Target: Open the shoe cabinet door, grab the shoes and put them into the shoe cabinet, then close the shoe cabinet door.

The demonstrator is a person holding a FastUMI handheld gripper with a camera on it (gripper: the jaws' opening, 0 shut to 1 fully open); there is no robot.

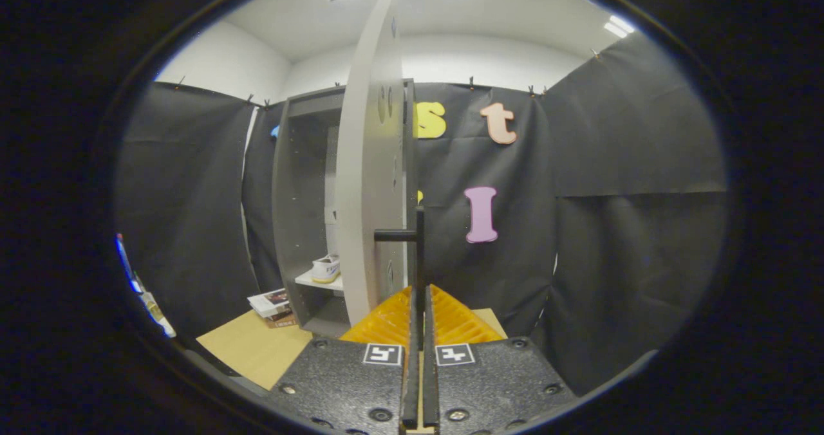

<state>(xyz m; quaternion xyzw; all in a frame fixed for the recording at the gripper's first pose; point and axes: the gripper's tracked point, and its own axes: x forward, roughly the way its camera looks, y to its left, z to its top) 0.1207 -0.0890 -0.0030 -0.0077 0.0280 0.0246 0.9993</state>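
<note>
Shoes (326, 268) are sitting inside the cabinet (290, 197); the gripper (420, 300) is pinching the door handle (419, 255), closing remaining.

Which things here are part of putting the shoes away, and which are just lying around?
Part of the job:
shoe cabinet, standing open
cabinet door, swung out
door handle, a dark bar with the gripper shut on it
shoe, on the cabinet's shelf

Just lying about:
stack of books, beside the cabinet
brown board under the books
</note>
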